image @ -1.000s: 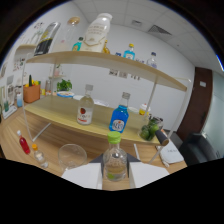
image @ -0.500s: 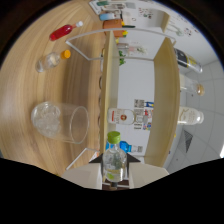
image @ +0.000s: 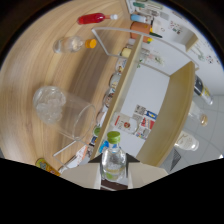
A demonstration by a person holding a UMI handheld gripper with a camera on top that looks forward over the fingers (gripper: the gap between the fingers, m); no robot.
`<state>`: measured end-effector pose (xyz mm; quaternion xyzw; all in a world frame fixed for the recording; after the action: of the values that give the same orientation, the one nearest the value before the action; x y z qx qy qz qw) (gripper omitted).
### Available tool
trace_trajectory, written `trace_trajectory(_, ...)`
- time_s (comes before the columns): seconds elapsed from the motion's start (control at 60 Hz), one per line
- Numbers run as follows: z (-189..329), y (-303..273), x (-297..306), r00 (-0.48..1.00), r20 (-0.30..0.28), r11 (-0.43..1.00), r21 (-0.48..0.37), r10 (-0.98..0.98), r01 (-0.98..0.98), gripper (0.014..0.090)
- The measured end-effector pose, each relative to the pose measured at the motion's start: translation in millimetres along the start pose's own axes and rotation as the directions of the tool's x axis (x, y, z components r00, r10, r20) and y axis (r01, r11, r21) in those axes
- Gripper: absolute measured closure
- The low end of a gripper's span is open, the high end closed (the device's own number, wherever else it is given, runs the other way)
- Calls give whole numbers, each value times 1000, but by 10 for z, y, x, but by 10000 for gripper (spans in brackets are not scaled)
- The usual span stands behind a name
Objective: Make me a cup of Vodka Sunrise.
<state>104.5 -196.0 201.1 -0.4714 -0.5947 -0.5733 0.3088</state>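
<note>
Pouring step in hand: jaws (image: 114,172) clamp the green-capped bottle (image: 113,159), tilted. Next move: uncap, then bring its neck over the ice-filled glass (image: 62,114).

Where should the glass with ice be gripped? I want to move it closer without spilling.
Grip the glass around its smooth straight wall, above the ice, coming from the side. Its open rim gives no hold from above. The gripper is now shut on a green-capped bottle.
</note>
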Motion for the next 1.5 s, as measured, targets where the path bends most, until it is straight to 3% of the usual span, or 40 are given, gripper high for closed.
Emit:
trace_trajectory(0.15,-124,34,317,892,6,889,81,452,-451,692)
trace_trajectory(0.233,-222,76,545,677,45,666,147,734,-731,694)
trace_trajectory(0.333,-298,197,653,316,121,294,169,941,-941,692)
trace_trajectory(0.45,-233,275,402,-64,199,-82,81,978,-993,693)
trace_trajectory(0.617,17,171,-392,-341,210,-327,-103,916,-940,694)
trace_trajectory(0.8,241,-55,-1195,-428,190,-373,-269,883,-888,694)
trace_trajectory(0.933,323,-176,-1536,-426,192,-349,-335,884,-875,694)
trace_trajectory(1.2,354,-280,-1807,-418,183,-314,-420,890,-852,688)
trace_trajectory(1.5,215,-293,-1863,-361,193,-254,-426,912,-869,671)
